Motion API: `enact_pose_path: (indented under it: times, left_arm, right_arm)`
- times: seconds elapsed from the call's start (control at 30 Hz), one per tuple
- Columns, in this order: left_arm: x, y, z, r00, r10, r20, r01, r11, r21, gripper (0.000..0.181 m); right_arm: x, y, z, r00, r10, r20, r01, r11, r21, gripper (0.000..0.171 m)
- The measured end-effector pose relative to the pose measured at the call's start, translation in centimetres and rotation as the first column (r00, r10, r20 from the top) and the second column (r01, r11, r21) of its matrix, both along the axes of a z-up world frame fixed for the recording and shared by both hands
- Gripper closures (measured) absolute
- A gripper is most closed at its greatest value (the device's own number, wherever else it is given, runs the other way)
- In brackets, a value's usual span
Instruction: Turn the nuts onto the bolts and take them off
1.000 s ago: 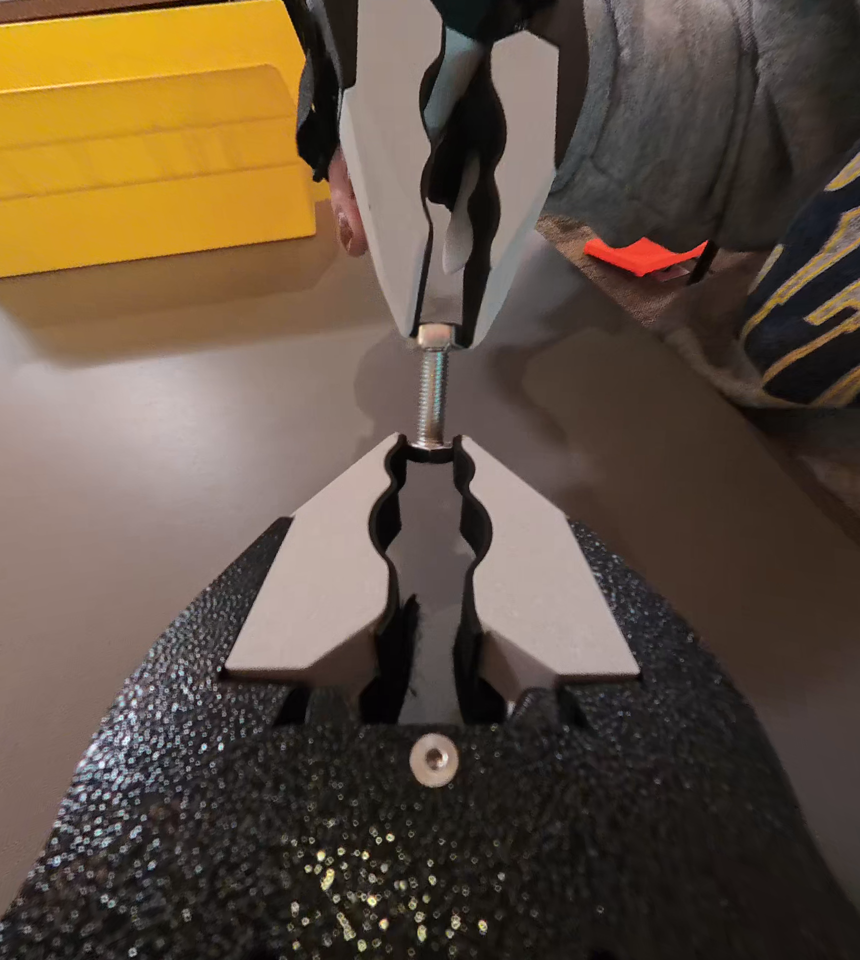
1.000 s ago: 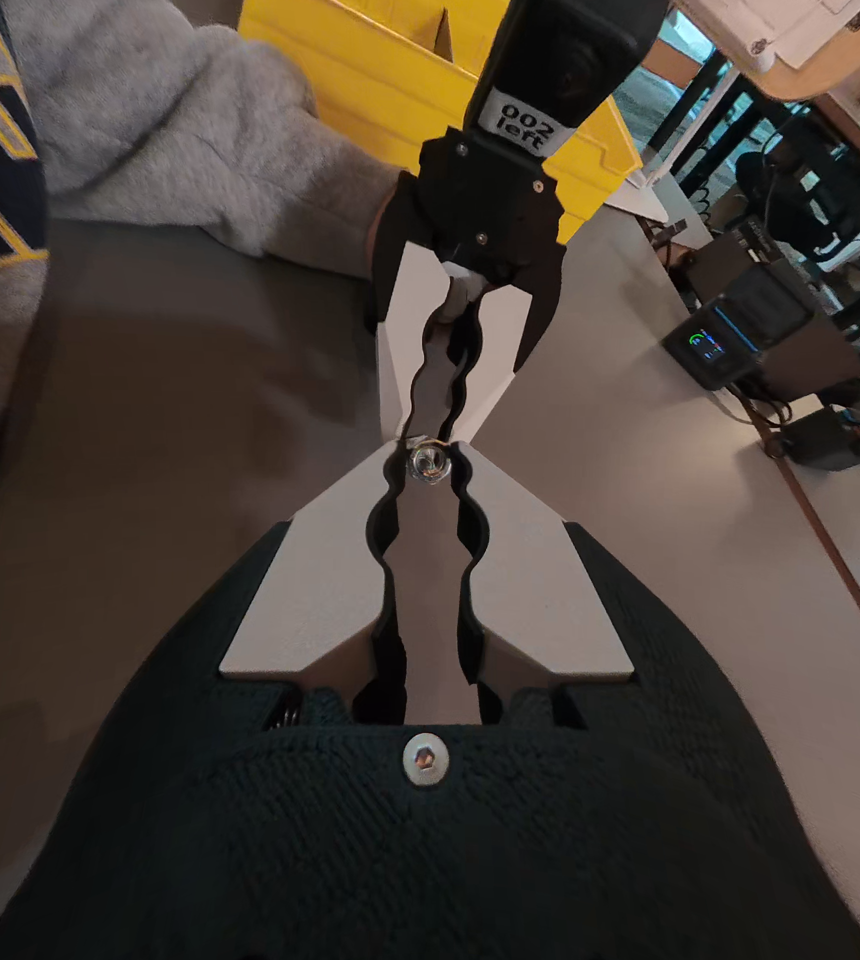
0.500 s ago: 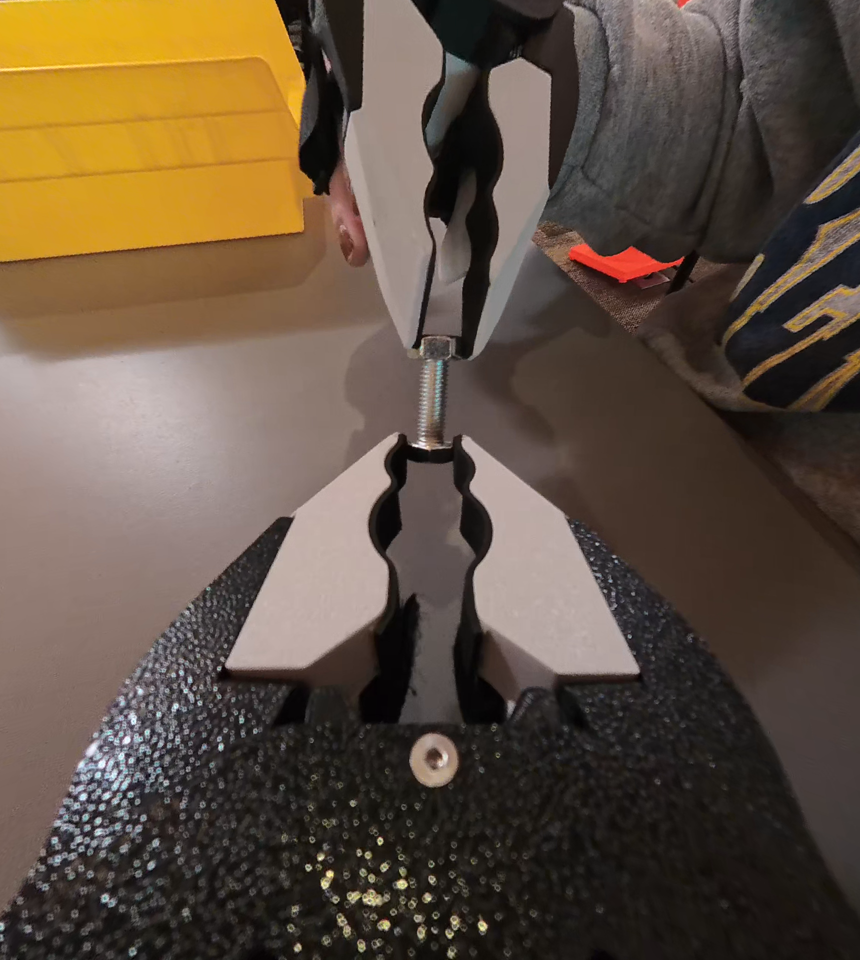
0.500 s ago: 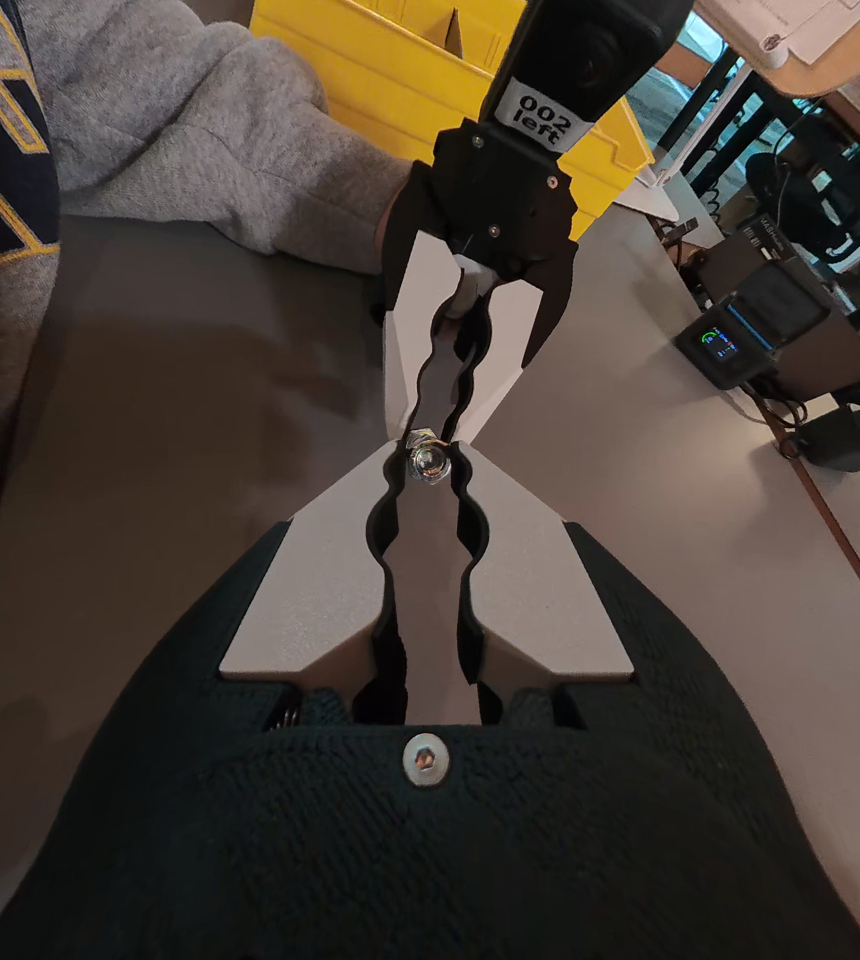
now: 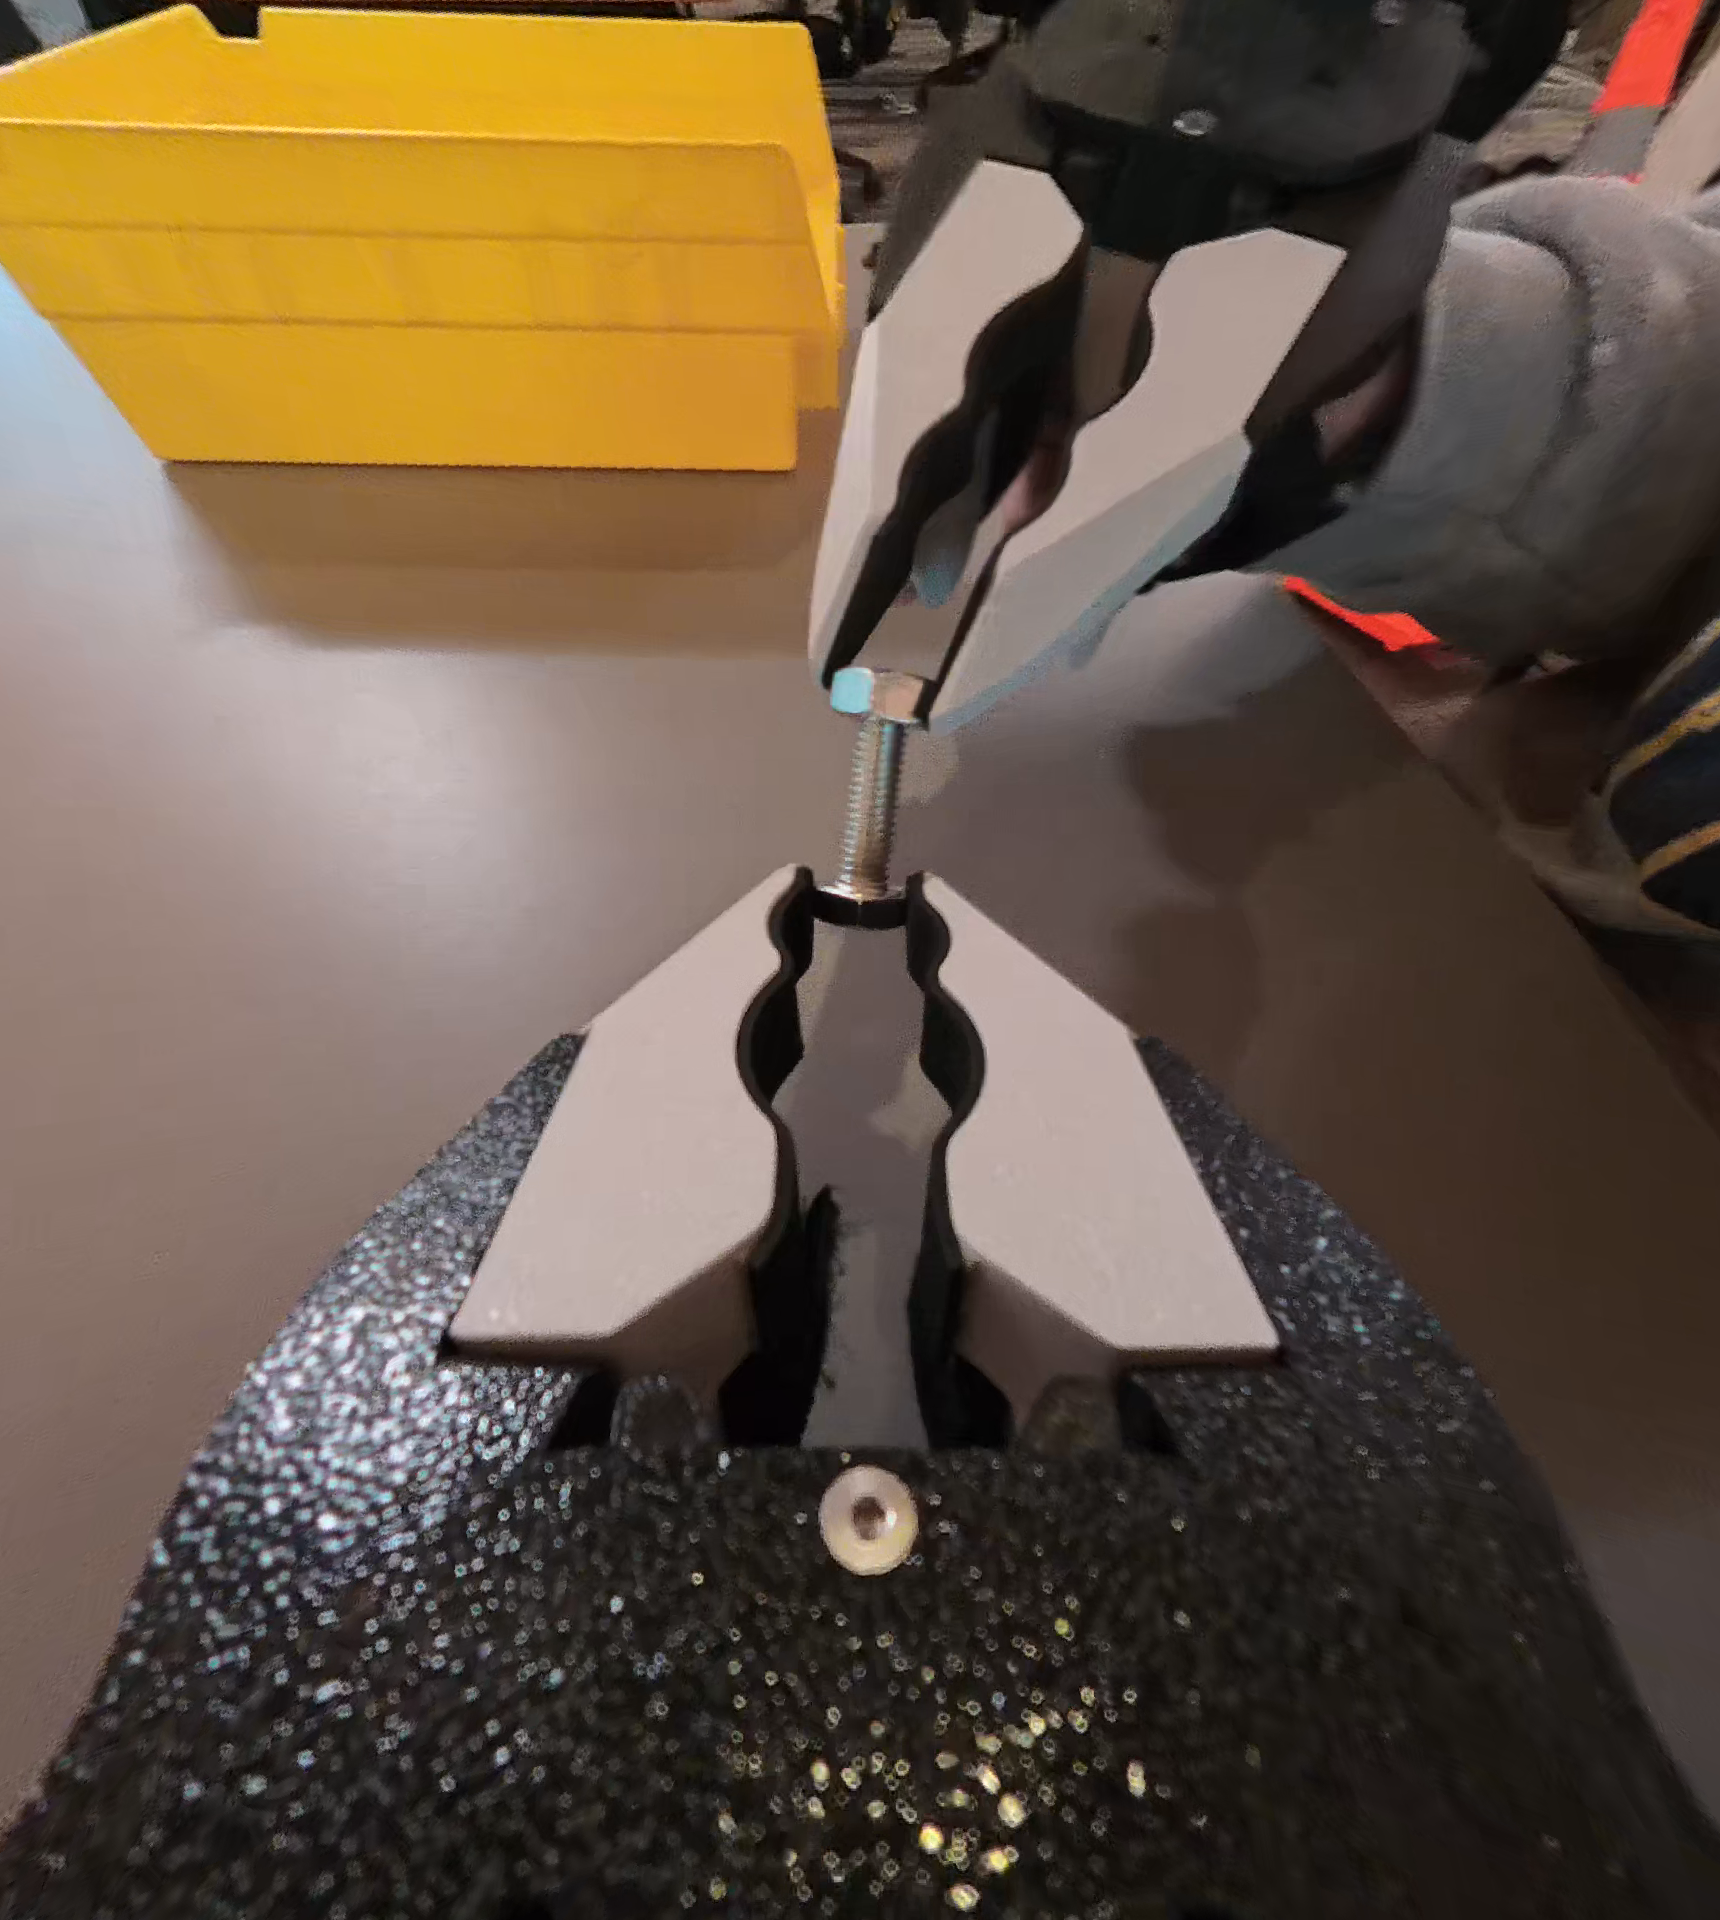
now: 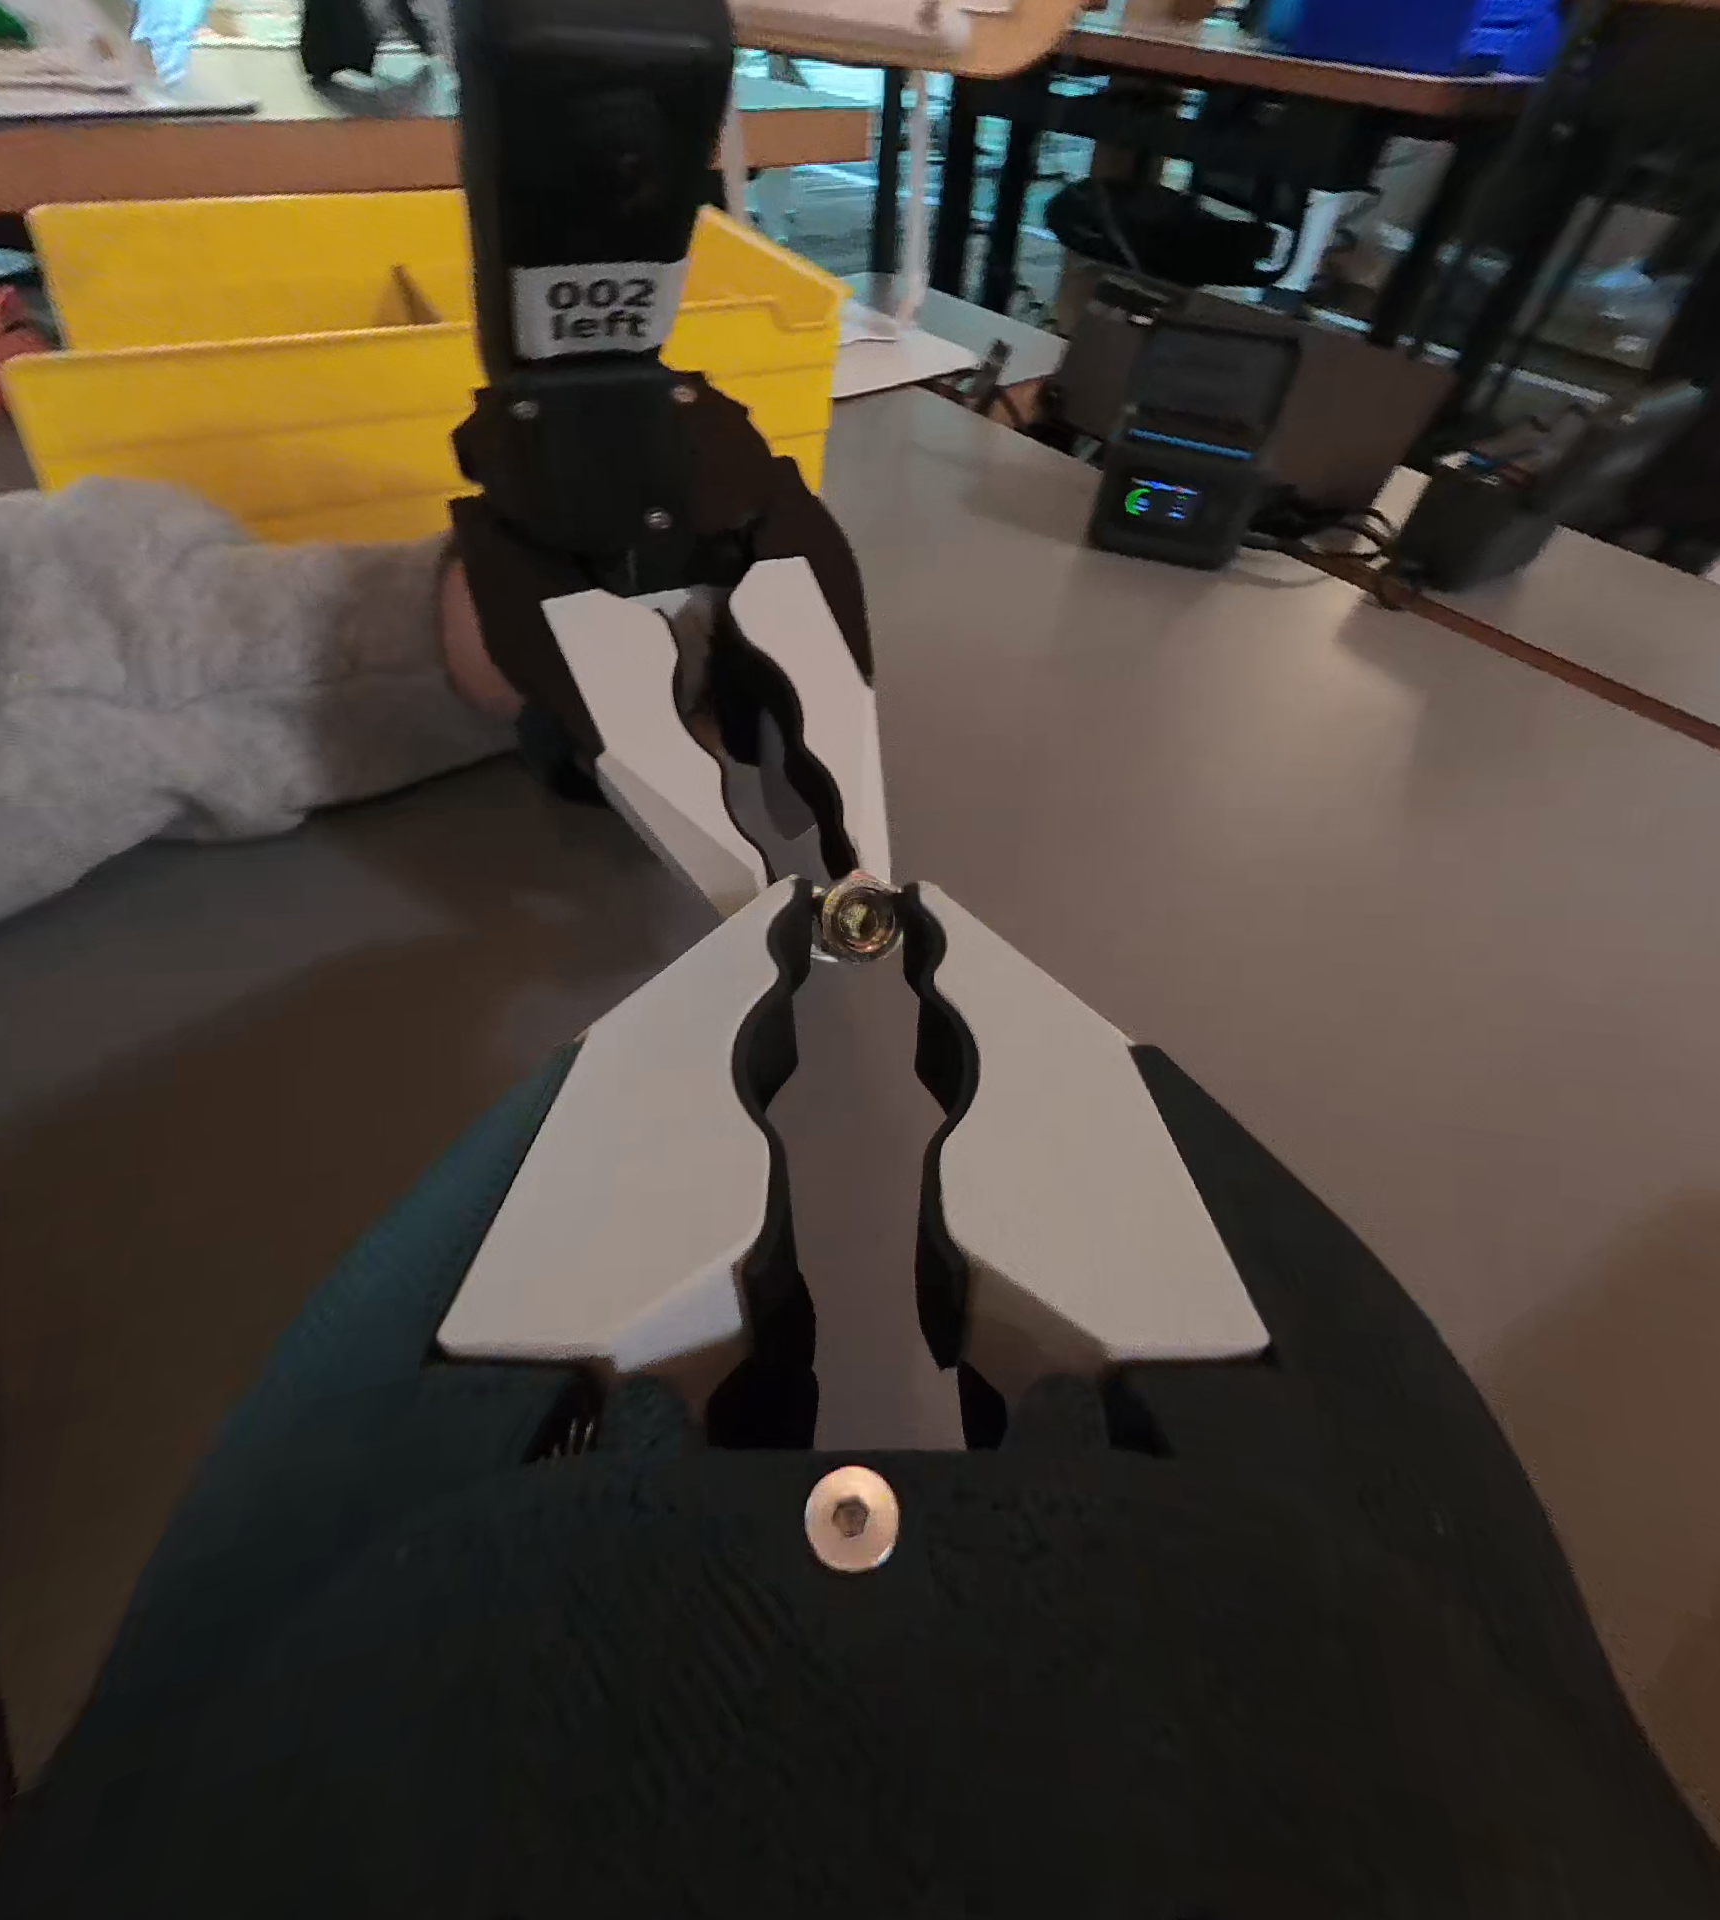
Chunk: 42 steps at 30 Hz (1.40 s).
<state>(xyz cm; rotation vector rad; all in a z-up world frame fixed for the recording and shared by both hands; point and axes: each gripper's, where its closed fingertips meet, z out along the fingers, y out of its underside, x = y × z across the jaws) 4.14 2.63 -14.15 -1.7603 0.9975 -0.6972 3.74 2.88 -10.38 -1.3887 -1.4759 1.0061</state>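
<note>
Left wrist view: your left gripper point(image 5: 861, 896) is clamping the nut point(image 5: 861, 906), right gripper point(image 5: 882, 698) gripping the hex bolt point(image 5: 871, 795); you're mid-threading, so next keep both coaxial.

yellow bin point(image 5: 420, 301), silver bolt point(image 5: 871, 800), grey sleeve point(image 6: 108, 665)

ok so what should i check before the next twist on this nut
1. Left gripper shut on the bolt at its near end: ok.
2. Right gripper shut on what looks like the nut at the far end: ok.
3. Nut and bolt in line: ok, the shank runs straight between the two sets of tips.
4. Threads engaged: cannot tell. Most of the thread between the grippers is bare, and the joint is hidden inside the right gripper's tips.
5. Room to turn: ok. The pair is held above the table, and the yellow bin sits well off to the side.
</note>
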Motion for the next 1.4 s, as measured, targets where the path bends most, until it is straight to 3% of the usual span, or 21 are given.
enact_pose_path:
  times: [0.2,0.3,0.77,0.9,1.0,1.07,1.17,1.23,1.4]
  left_arm:
    - [-0.2,1.5,0.0,0.992,0.121,-0.041,-0.120,0.992,0.040,0.166]
    - [-0.3,1.9,-0.2,0.984,0.159,-0.076,-0.154,0.986,0.065,0.166]
    - [-0.2,2.0,-0.6,0.985,0.156,-0.075,-0.153,0.987,0.043,0.165]
    - [-0.4,2.0,-0.6,0.985,0.160,-0.069,-0.158,0.987,0.034,0.165]
    - [-0.1,1.6,0.6,0.992,0.123,0.024,-0.123,0.992,0.027,0.166]
    - [0.9,0.2,2.4,0.989,0.013,0.151,-0.018,0.999,0.032,0.166]
    - [2.4,-2.8,5.3,0.907,-0.197,0.372,0.204,0.979,0.020,0.166]
    - [2.8,-4.1,6.5,0.845,-0.275,0.460,0.297,0.955,0.024,0.166]
    - [3.3,-6.4,7.7,0.736,-0.392,0.553,0.462,0.887,0.015,0.166]
  right_arm:
    - [-0.7,2.1,0.1,0.948,-0.317,-0.011,0.313,0.940,-0.138,0.155]
    - [-0.8,2.6,-0.2,0.915,-0.404,-0.024,0.393,0.902,-0.180,0.155]
    - [-0.8,2.6,-0.6,0.914,-0.405,-0.039,0.391,0.902,-0.185,0.154]
    - [-0.4,2.7,0.8,0.904,-0.409,-0.121,0.392,0.909,-0.143,0.140]
    - [-0.1,2.3,2.7,0.918,-0.327,-0.225,0.323,0.945,-0.056,0.126]
    - [0.3,1.0,4.1,0.931,-0.200,-0.304,0.203,0.979,-0.023,0.123]
    - [1.1,-2.4,6.4,0.904,0.050,-0.426,-0.098,0.991,-0.093,0.125]
    - [1.7,-3.5,7.3,0.874,0.134,-0.467,-0.220,0.966,-0.135,0.125]
    - [2.1,-5.8,7.8,0.837,0.294,-0.460,-0.388,0.914,-0.121,0.131]
